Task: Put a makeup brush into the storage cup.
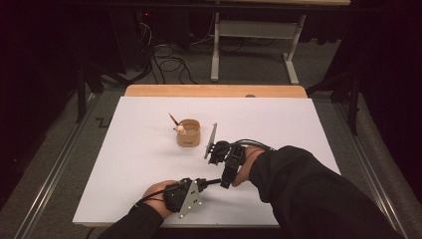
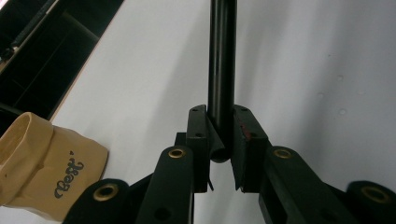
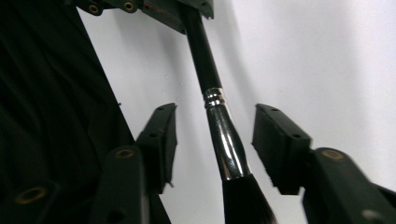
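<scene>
The left gripper [image 1: 203,182] is seen low on the white board [image 1: 278,119], well in front of the tan pot [image 1: 189,132] and a little to its left. Its jaws are clenched on the black handle of a brush [image 2: 221,70]; in the left gripper view the round end of the handle is pinched between the two pads [image 2: 244,135], and the shaft runs straight away from them over the board. The tan pot is seen at the lower left of that view, lying off to the side of the jaws and apart from them.

Farther right, and nearer the pot, the right gripper [image 1: 215,152] is held just in front of the pot's right side. Its jaws are released and stand well apart. In the right gripper view the brush's silver ferrule and dark bristles [image 3: 229,154] are seen passing between the two pads [image 3: 280,140] with a clear gap on each side, so nothing is touched by them. The brush is thus carried by the left gripper alone, above the board, between the two grippers.
</scene>
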`<state>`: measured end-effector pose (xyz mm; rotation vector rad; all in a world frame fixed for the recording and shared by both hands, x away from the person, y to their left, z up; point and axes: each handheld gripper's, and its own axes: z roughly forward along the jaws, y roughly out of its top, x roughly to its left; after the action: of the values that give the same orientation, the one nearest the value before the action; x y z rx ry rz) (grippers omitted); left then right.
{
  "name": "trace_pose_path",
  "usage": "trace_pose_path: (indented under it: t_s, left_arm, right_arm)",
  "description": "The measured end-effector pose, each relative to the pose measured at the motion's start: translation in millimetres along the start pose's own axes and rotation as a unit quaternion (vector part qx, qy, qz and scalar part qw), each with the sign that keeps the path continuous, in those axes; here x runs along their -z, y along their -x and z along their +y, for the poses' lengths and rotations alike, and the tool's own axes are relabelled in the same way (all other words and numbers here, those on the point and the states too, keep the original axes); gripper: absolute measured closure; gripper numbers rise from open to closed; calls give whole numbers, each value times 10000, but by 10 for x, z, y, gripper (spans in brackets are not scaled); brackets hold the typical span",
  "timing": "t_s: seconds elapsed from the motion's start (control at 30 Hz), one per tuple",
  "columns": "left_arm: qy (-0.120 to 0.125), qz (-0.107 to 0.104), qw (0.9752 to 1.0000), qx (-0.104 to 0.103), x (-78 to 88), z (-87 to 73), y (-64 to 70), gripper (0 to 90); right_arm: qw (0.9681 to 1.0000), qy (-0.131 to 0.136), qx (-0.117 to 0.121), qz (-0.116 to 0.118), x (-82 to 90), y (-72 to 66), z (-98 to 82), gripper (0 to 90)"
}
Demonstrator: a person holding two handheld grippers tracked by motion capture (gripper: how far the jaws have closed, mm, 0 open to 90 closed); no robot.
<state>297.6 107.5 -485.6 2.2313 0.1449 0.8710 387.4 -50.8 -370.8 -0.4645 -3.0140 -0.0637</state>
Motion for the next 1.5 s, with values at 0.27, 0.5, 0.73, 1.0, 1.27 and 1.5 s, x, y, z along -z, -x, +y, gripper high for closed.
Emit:
trace_pose_path:
  t_s: [0.27, 0.5, 0.73, 1.0, 1.27, 1.5]
  left_arm:
    - [-3, -30, 10000, 89, -3, -7, -15, 790]
    - [1, -10, 9999, 156, -5, -10, -24, 791]
    - [0, -16, 9998, 211, -5, -19, -33, 791]
    - [-37, 30, 9997, 242, -4, -26, -50, 791]
    - [-118, 94, 9994, 308, 4, -52, -90, 791]
    - [-105, 104, 9987, 486, 5, -75, -118, 791]
  right_arm:
    - [9998, 102, -74, -176, 54, 32, -54, 369]
    - [9993, 101, -49, -367, 76, 46, -92, 225]
    - [9983, 137, -114, -551, 100, 67, -145, 108]
    - [9975, 197, -119, -666, 107, 83, -239, 7]
    - [9965, 252, -238, -767, 124, 124, -367, 5]
    - [9953, 317, -329, -849, 114, 155, -486, 5]
